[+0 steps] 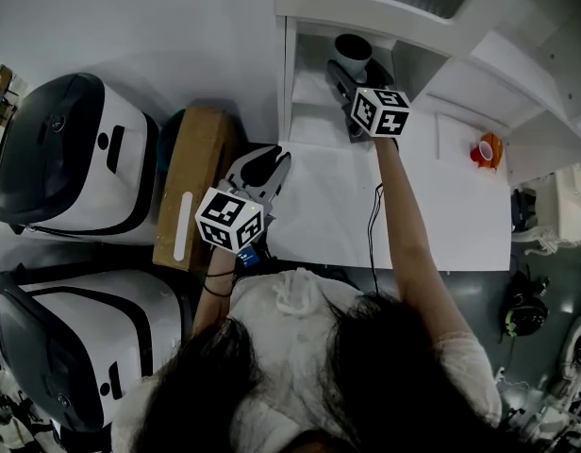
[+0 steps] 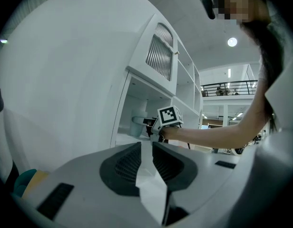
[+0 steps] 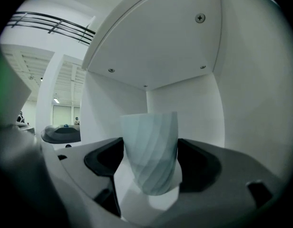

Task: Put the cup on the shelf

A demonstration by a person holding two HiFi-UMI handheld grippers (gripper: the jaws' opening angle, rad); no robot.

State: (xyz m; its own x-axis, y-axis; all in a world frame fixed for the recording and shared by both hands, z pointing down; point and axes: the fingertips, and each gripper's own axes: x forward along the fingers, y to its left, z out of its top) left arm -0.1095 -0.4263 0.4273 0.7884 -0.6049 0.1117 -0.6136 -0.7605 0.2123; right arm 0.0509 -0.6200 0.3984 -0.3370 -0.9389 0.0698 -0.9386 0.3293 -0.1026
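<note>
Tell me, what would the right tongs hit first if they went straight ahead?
Probably the shelf's white back wall. The right tongs grip the cup, so the cup would likely touch it first; how far is unclear.

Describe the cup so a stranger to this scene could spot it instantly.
Go to the white shelf unit behind the white table, lowest open bay. The cup is held there in the right tongs: pale blue-grey, handleless, with twisted facets, unlike the small orange object on the table.
</note>
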